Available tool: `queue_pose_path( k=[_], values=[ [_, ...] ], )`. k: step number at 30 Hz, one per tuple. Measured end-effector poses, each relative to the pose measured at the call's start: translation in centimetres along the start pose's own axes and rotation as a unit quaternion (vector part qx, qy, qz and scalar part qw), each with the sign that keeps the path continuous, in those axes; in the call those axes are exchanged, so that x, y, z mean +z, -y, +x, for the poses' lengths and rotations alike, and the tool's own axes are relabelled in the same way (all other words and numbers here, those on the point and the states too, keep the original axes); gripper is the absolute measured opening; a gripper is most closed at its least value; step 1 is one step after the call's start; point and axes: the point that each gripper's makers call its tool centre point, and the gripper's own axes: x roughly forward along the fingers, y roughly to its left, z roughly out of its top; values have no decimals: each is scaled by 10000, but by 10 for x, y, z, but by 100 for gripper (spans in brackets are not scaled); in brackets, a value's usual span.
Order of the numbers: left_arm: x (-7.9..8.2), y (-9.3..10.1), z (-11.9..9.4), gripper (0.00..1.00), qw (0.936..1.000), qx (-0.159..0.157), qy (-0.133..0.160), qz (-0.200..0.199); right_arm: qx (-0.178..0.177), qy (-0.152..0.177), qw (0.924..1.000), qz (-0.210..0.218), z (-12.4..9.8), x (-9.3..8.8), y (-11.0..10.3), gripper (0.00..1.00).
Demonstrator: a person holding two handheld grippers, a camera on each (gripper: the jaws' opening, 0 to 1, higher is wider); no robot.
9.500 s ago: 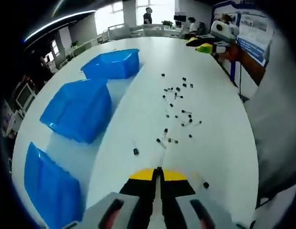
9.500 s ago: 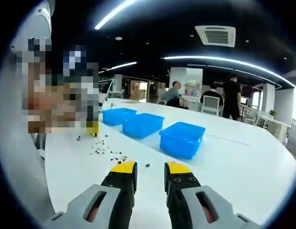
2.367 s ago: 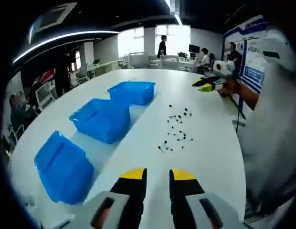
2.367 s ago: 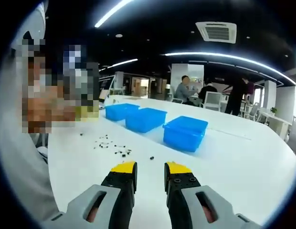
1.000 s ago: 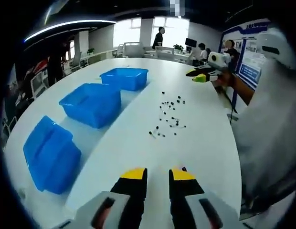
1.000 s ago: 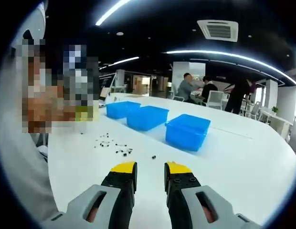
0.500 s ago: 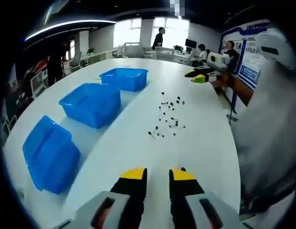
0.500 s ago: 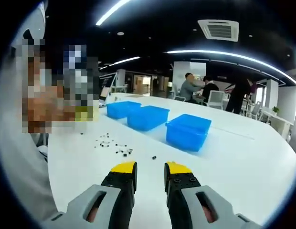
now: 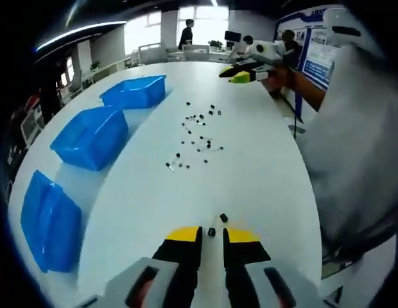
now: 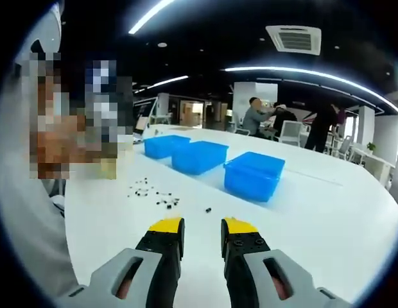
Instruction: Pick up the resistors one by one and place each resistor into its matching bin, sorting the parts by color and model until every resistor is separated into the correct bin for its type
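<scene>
- Left gripper view: the left tongs [image 9: 212,236], parted and empty, are poised over two small black resistors [image 9: 223,218] lying on the white counter [image 9: 250,167].
- One resistor should be straddled squarely before closing.
- The right tongs [image 10: 201,228] are held parted, empty.

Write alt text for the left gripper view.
The open left gripper hangs over a white table, two small dark resistors just past its yellow tips. More resistors lie scattered farther on, with three blue bins in a row to the left.
</scene>
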Motion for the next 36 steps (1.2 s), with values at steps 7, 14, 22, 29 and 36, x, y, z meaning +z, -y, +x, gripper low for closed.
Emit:
queue_pose_path(
  k=[7,14,22,29,36],
  values=[
    [1,2,4,7,10000,-66,9,-41,-53,-15,10000,54,-3,-5,4,25],
    [24,-3,-11,7,9968,-74,774,-210,-53,-26,10000,77,-3,-7,5,25],
    [71,-70,-54,7,9600,1031,2505,-712,-42,-30,9999,91,0,-8,7,25],
    [67,-148,-93,7,8927,2710,3278,-1491,-64,-30,9999,98,0,-7,9,25],
    [32,-197,-137,7,8219,3961,3407,-2271,-107,-36,9999,73,-1,-5,13,25]
  ],
)
